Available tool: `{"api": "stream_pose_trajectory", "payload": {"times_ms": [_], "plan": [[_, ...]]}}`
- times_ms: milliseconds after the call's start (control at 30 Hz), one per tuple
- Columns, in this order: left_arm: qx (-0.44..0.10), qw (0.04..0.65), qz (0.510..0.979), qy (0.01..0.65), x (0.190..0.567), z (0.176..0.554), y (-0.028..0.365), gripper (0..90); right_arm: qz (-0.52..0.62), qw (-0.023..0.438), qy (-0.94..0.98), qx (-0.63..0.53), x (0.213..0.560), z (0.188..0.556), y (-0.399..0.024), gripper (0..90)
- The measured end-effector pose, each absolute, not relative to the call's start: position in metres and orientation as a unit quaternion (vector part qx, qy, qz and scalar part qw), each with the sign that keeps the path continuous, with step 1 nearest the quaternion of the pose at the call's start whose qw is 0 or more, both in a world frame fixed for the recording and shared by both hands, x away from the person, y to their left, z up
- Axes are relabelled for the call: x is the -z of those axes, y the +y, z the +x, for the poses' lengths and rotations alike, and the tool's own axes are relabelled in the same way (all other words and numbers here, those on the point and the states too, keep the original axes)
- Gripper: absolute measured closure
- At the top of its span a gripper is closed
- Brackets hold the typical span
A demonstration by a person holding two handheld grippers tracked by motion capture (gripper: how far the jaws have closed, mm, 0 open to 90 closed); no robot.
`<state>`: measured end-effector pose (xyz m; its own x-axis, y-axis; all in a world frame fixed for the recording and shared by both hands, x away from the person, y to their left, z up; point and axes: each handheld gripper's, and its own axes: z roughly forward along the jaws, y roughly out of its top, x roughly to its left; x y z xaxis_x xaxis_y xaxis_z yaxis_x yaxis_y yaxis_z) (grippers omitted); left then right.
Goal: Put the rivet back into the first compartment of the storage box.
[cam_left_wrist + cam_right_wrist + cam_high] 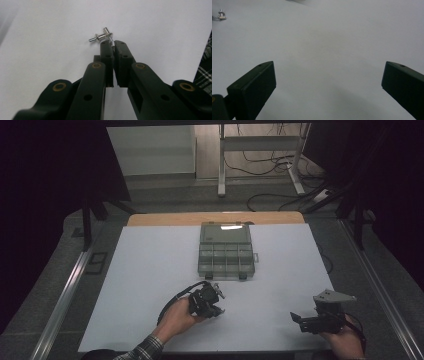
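Note:
My left gripper (113, 43) is shut near the table's front middle, and its tips pinch the thin shaft of a small silver screw (108, 32) whose head sticks out beyond them. A second silver screw (96, 38) lies on the white sheet just left of the tips, touching the first. In the high view a hand holds the left gripper (219, 303) low over the sheet, in front of the box. My right gripper (296, 318) rests at the front right, jaws wide open over bare white sheet with nothing between them (329, 82).
A grey compartment box (226, 251) with its lid open stands at the back middle of the white sheet (150, 270). A small metal part (221, 15) lies far off in the right gripper view. Metal rails run along both sides of the table.

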<state>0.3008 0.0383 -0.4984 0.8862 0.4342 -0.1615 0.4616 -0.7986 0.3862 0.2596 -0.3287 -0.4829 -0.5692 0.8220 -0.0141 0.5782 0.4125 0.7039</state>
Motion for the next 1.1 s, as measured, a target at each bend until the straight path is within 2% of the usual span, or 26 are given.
{"api": "stream_pose_trajectory", "payload": {"times_ms": [500, 1100], "plan": [[0.022, 0.227, 0.939, 0.259, 0.475, 0.317, 0.06, 86.7, 0.426, 0.181, 0.821, -0.334, 0.483, 0.26, -0.328, 0.0], [0.0, 0.237, 0.923, 0.303, 0.443, 0.357, 0.093, 86.7, 0.426, 0.172, 0.819, -0.343, 0.48, 0.26, -0.329, 0.0]]}}
